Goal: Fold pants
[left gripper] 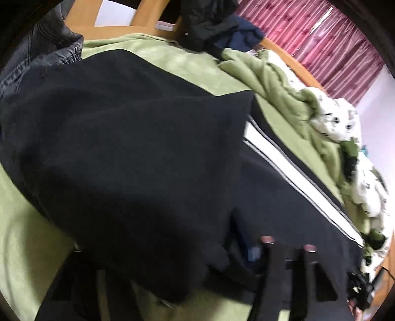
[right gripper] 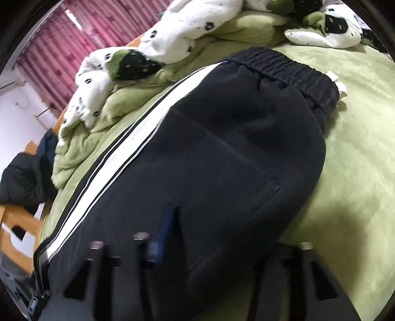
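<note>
A green-sheeted bed (right gripper: 358,148) carries dark pants (right gripper: 209,148) and a rumpled floral quilt (right gripper: 170,37).

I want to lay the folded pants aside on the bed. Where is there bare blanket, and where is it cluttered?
Bare green blanket lies right of the pants, from the waistband toward the camera. The stripe side is crowded: a rumpled quilt bunches close along it, and dark clothes pile near the wooden frame.

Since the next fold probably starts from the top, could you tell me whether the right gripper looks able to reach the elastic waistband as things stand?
Probably yes. The waistband lies exposed on the green blanket, straight ahead of the right gripper, with only flat trouser fabric in between. The jaws look open.
</note>
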### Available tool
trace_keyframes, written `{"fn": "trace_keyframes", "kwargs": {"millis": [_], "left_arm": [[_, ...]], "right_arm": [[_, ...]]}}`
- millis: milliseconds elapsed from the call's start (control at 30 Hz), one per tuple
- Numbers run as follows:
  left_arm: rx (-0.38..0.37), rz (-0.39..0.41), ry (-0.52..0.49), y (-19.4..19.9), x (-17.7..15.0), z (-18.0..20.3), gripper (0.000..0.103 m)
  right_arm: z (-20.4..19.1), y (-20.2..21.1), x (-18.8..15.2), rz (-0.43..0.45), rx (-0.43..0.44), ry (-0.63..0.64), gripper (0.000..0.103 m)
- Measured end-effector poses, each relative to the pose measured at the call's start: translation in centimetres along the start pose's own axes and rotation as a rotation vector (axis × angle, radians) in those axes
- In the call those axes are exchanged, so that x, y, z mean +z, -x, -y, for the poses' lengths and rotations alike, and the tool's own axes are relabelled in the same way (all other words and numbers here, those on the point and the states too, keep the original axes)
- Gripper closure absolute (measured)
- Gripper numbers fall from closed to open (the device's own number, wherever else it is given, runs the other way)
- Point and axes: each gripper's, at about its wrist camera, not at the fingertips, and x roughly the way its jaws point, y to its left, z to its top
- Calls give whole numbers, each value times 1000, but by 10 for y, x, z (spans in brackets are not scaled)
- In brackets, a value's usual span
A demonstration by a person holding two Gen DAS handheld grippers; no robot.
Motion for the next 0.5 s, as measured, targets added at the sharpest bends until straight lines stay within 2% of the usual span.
{"fn": "trace_keyframes", "kwargs": {"millis": [33,100,200,333,500], "left_arm": [[19,5,-16,0,1,0,70],[27,12,-52,5,1,1,84],[-4,16,-65,20,-1,-4,89],[-31,9,-84,51,-11,-3,90],[-55,-23,-137,86,-47,5,90]], "right_arm": [[4,0,2,-5,15,-9,81],[7,1,4,-4,42,-24,85],[2,15,6,9,49,-4,88],[6,48,10,1,89,-28,91],[13,106,10,18,34,50,92]]}}
